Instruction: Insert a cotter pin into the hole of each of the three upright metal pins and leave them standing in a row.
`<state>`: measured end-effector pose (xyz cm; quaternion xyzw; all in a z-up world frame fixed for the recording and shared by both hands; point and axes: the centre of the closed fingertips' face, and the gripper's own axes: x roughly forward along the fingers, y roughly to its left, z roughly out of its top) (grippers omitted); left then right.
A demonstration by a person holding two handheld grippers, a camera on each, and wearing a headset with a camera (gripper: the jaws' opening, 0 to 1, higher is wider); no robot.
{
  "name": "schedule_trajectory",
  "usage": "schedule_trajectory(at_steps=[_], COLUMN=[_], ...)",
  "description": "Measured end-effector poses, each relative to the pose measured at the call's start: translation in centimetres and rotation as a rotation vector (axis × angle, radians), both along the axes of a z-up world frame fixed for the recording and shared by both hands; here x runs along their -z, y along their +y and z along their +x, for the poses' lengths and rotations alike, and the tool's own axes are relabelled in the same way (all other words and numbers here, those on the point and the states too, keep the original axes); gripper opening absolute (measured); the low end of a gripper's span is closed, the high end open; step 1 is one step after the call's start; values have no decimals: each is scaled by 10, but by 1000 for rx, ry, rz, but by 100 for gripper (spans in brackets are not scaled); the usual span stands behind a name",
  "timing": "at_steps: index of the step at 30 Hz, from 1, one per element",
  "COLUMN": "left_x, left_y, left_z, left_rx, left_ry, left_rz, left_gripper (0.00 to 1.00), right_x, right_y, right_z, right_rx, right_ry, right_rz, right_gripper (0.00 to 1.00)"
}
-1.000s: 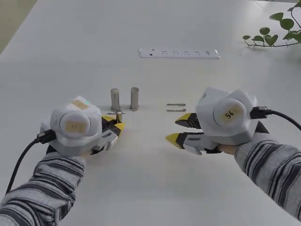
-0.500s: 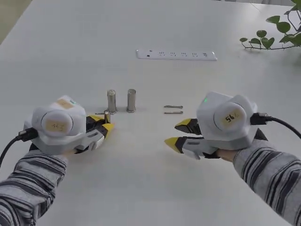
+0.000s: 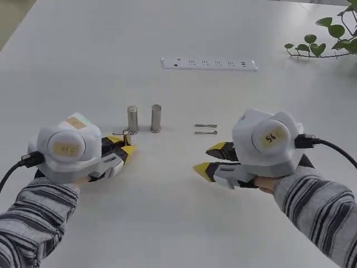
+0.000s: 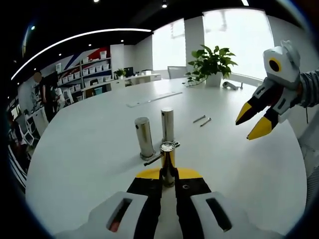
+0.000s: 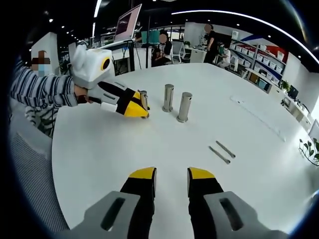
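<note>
Clamping a short metal pin (image 4: 167, 160) upright between its yellow-tipped jaws, the left hand-held gripper (image 4: 168, 175) hides the pin's lower part. Whether the foot touches the white surface (image 4: 89, 149) cannot be told. A thin cotter pin (image 4: 153, 159) sticks out sideways just below the pin's top, and its other end barely shows past the far side. The hole it passes through is too small to make out.

Just beyond this hand-held gripper's tips stand two free metal pins (image 4: 144, 137) upright, side by side and apart from each other. Their cross-holes cannot be made out in any view.

The right hand-held gripper (image 5: 171, 180) has its jaws apart with a moderate gap and nothing between them. It sits well apart from the left one and angles toward it. Ahead of its tips, a little to the right in its own view, two loose cotter pins (image 5: 223, 152) lie flat and nearly parallel, close together. Whether they touch cannot be told.

In the head view, the white housings cover both hands, leaving only striped sleeves (image 3: 39, 223) showing. Far beyond both hand-held grippers lies a power strip (image 3: 209, 63). A leafy plant (image 3: 329, 39) is cut off at the far right edge.
</note>
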<state>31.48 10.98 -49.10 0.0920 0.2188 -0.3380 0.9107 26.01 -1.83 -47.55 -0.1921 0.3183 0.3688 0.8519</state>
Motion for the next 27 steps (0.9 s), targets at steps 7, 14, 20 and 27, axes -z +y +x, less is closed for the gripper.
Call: schedule_trajectory(at_steps=[7,14,20,27], left_x=[5,12,1,-18], left_y=[0,3,5,3], left_z=[2,-3,-5,-11], left_rx=[-14,-29,-68,-100], left_ry=[18,47,50,60], left_rz=[4,27,-29,-115], left_gripper=[6,17,33,53], right_x=[2,3,-2,-8], right_y=[-3,-5,-2,6], right_z=[-2,-3,1,10], right_rx=[15,27,50,15], right_ry=[9,16,7,-30], right_rz=[5,21,84,84], right_gripper=[20,21,22,27])
